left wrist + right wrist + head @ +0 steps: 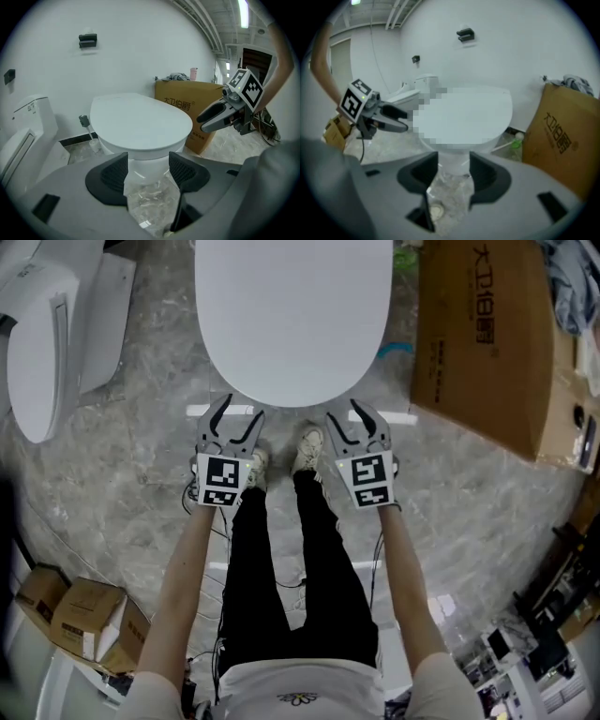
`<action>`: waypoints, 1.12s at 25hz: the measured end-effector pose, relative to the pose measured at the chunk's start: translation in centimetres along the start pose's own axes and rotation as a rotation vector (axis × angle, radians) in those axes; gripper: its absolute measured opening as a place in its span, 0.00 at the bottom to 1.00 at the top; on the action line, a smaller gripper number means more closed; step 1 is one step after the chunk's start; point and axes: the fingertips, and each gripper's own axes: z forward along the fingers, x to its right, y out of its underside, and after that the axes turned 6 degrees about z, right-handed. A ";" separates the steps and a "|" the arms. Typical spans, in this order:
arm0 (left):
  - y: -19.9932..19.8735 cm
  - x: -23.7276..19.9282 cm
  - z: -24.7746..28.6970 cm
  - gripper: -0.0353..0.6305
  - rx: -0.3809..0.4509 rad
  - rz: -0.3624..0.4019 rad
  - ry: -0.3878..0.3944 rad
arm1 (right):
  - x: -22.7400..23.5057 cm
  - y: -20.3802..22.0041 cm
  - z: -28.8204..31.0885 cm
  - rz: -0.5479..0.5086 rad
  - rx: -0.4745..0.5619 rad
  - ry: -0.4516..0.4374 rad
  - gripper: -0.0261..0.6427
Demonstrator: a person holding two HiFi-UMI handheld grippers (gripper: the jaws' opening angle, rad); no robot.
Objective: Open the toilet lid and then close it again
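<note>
Left tongs (147, 161) agape, toilet brush (84, 121) beside lid (140, 123)

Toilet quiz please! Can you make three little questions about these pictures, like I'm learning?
1. True or false: the toilet lid is down flat.
2. In the head view, what stands to the right of the lid? A) a bucket B) a cardboard box C) a chair
3. Fill in: the jaws of the left gripper and the right gripper are ____.
Key: 1 true. 2 B. 3 open, with nothing held.
</note>
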 end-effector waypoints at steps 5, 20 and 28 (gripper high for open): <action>1.0 -0.2 1.3 0.48 -0.008 -0.059 -0.033 | 0.8 0.4 1.7 0.023 -0.006 0.030 0.35; -0.3 -0.2 2.1 0.48 0.059 -0.041 -0.026 | 0.9 0.0 3.5 -0.003 0.012 -0.002 0.37; -1.0 -0.4 1.8 0.48 0.069 -0.047 -0.028 | 1.1 -0.7 3.0 0.055 0.008 0.002 0.37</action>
